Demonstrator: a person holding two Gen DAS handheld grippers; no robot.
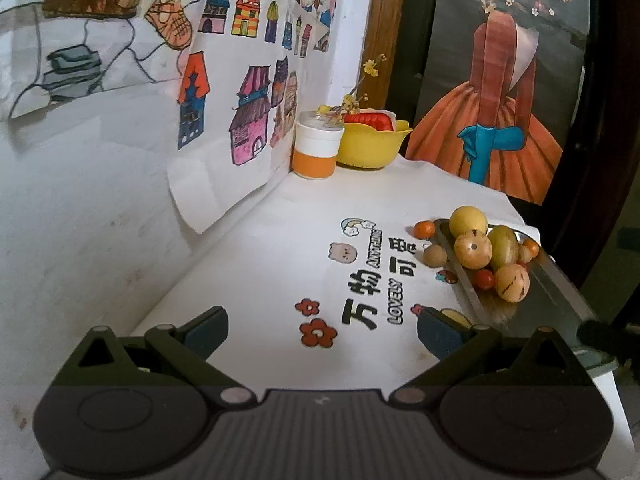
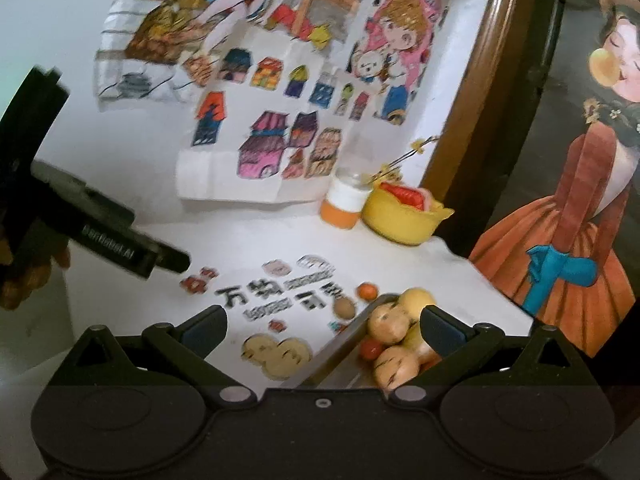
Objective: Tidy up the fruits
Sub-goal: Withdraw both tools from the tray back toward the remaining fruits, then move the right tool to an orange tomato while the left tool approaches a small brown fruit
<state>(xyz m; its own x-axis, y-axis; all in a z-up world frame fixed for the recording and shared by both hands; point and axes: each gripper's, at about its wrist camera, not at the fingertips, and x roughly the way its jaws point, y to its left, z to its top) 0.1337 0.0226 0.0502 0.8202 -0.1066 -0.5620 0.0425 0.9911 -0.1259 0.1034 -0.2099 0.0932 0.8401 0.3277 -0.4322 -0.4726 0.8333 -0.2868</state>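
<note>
A metal tray (image 1: 554, 292) lies at the table's right edge and holds several fruits. Among them are a yellow round one (image 1: 468, 220), a tan one (image 1: 473, 249), a striped tan one (image 1: 512, 282) and a small red tomato (image 1: 485, 279). On the cloth just left of the tray lie a small orange (image 1: 424, 229) and a brown round fruit (image 1: 435, 256). My left gripper (image 1: 322, 334) hovers open and empty over the printed cloth, short of the fruits. My right gripper (image 2: 324, 328) is open and empty above the tray (image 2: 334, 356), near its fruit pile (image 2: 390, 322).
At the back corner a yellow bowl (image 1: 374, 142) with a red item stands next to an orange-and-white jar (image 1: 318, 148). Drawings hang on the wall to the left. A dark poster stands behind the table's right side. In the right wrist view, the left gripper (image 2: 120, 240) reaches in from the left.
</note>
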